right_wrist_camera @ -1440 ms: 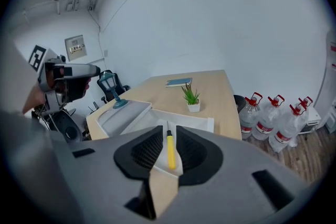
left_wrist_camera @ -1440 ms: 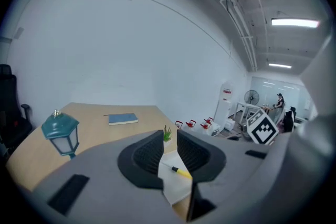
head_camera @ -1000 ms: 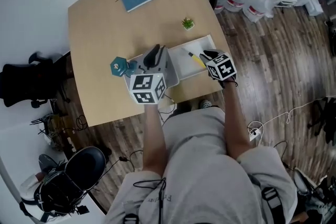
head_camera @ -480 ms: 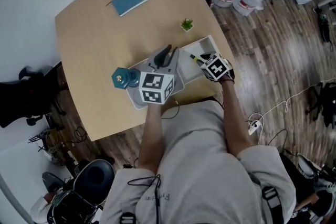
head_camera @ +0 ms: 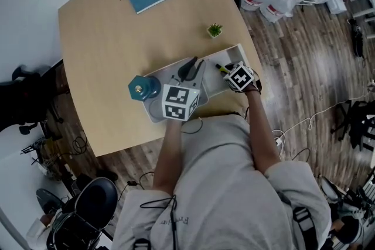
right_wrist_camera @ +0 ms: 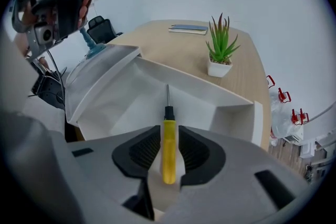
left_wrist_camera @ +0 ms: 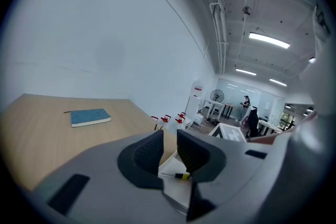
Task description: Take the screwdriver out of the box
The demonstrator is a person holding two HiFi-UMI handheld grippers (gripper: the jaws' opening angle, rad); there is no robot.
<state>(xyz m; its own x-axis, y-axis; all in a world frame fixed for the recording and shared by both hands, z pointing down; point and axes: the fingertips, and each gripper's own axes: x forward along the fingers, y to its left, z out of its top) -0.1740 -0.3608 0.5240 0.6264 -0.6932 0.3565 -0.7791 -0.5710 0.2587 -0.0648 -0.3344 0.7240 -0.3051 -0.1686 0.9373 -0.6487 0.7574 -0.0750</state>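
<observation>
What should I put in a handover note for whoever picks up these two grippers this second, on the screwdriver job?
Right gripper: jaws closed on the handle of the yellow-handled screwdriver, its metal shaft pointing away along the box floor.
Left gripper: jaws a little apart, nothing between them, held over the box's left side.
White plastic box: on the light wooden table, with its lid open.
Done: lid open, screwdriver gripped.
Left: the screwdriver is not yet out; lift it clear of the box walls.

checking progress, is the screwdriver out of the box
Not out: the screwdriver lies inside the box, handle between jaws of the right gripper.
</observation>
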